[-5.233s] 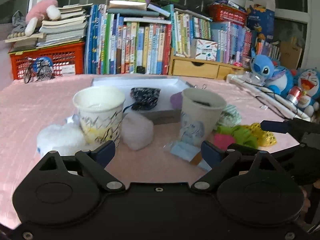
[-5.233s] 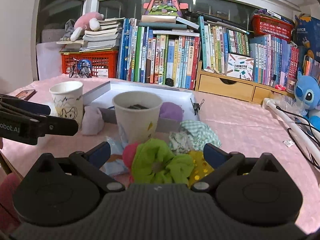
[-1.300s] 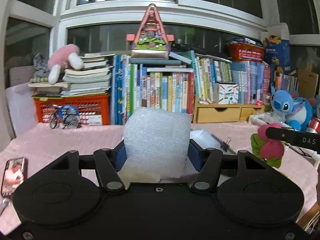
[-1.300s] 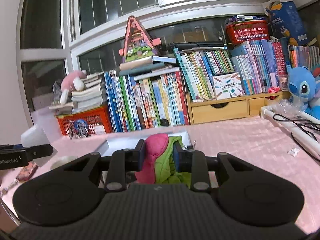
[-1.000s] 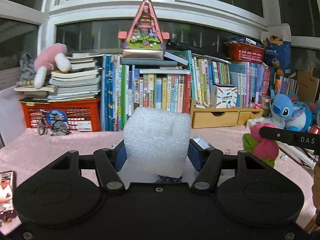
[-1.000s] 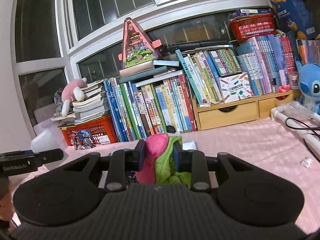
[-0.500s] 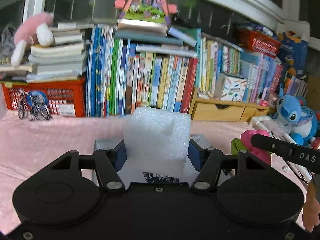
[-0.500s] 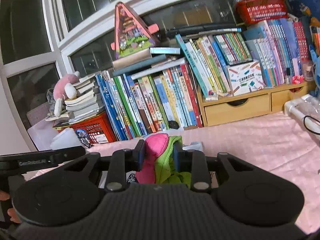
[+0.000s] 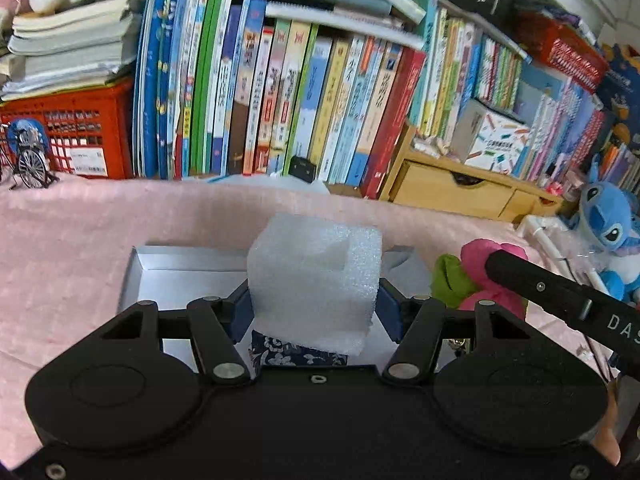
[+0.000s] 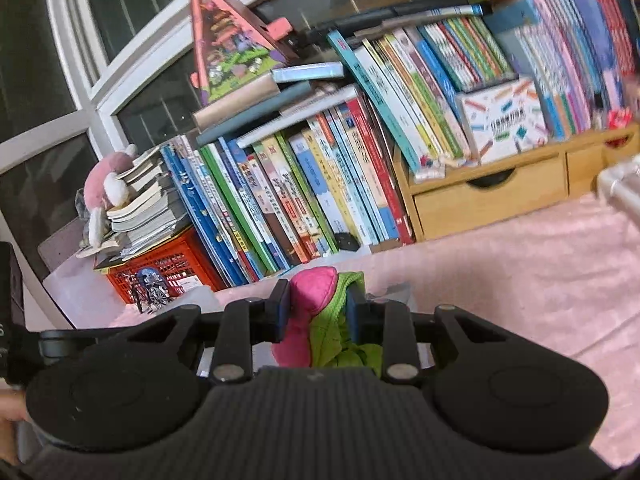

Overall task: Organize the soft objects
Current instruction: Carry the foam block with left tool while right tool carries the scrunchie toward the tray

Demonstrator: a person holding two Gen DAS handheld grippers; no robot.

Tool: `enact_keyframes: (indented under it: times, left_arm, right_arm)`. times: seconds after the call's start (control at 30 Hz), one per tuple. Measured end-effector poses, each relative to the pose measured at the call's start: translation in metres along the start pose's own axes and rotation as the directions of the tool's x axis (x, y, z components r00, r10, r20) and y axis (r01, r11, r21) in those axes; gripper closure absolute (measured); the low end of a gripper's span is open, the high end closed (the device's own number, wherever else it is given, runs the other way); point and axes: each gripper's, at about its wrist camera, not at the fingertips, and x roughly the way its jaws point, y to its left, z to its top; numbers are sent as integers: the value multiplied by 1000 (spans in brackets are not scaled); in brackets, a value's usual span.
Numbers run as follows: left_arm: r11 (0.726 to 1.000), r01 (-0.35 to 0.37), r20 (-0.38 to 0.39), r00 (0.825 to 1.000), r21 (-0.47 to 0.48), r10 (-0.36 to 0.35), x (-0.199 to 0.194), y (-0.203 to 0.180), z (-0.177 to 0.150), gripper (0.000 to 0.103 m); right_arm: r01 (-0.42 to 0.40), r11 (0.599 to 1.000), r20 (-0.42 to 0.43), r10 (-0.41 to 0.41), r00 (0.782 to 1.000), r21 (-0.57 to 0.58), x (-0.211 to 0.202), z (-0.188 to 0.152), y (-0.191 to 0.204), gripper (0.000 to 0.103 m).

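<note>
My left gripper is shut on a white foam block and holds it above a shallow grey tray on the pink tablecloth. A dark blue patterned cloth lies in the tray under the block. My right gripper is shut on a pink and a green scrunchie. In the left wrist view that gripper with the scrunchies hovers at the tray's right end.
A row of upright books and a wooden drawer unit line the back of the table. A red crate with a toy bicycle stands at the back left. A blue plush toy sits at the right.
Both grippers have tilted down and moved forward over the tray with their loads. The tray and the patterned cloth have come into fuller view under the foam block.
</note>
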Motion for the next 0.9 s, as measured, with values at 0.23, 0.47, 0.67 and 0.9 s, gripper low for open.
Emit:
enact_keyframes:
  times: [0.23,0.47,0.67,0.9]
  left_arm:
    - [998,-55,-30,998,-34,54,34,1,-5,43]
    - [997,-81,-76,994,-17,80,47,-1,-14,43]
    - [995,-96,-105,990,-17,94,53,3,-19,43]
    - [995,-99,-111,989,-13,97,56,4,-20,43]
  right_arm:
    - [-17,1000,-35,18,999,26,28,-6,-11,70]
    - [-9,1000,-93,10,996,14,48,-19,-14,70]
    - [-3,1000,-134,1,991,-16,55,-31,-12,69]
    - [-1,999,-162,-4,987,-34,57,-33,-9,69]
